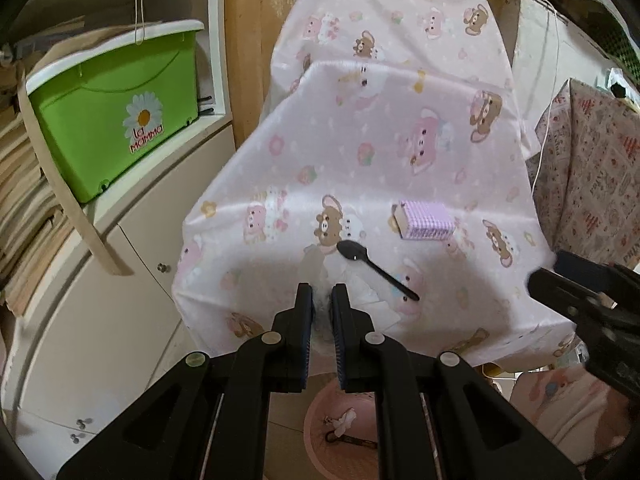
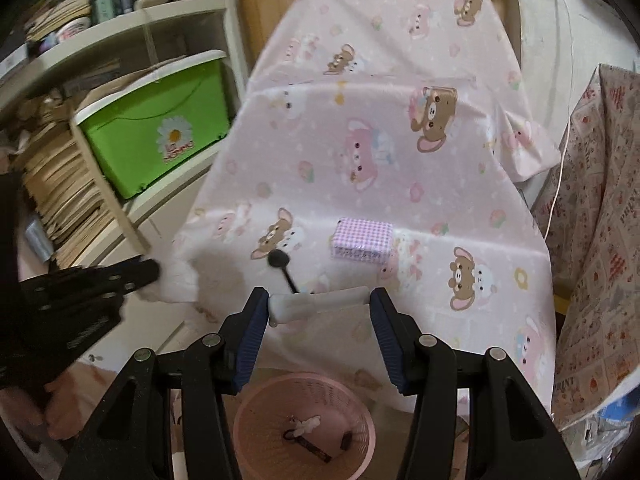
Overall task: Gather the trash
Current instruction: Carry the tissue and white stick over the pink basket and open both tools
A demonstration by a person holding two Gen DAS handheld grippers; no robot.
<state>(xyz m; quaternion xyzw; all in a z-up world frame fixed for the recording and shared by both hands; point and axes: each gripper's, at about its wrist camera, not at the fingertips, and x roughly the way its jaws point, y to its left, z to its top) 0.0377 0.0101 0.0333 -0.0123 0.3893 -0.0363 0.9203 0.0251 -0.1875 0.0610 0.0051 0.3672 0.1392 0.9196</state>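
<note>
A table under a pink cartoon cloth (image 1: 360, 152) carries a black plastic spoon (image 1: 376, 270), a purple checked box (image 1: 426, 222) and a white tissue. My left gripper (image 1: 322, 300) is shut on the crumpled white tissue (image 1: 322, 308) at the table's near edge; in the right wrist view the tissue (image 2: 176, 280) hangs from its tip. My right gripper (image 2: 318, 304) is shut on a white plastic piece (image 2: 316, 304) held across its pads, above the table's front edge. A pink basket (image 2: 248, 412) with small scraps stands on the floor below.
A green lidded bin (image 1: 112, 120) sits on a white shelf unit (image 1: 132, 240) to the left, beside stacked papers. A patterned cloth (image 1: 592, 184) hangs at the right. A white cord (image 2: 560, 160) runs down the right side.
</note>
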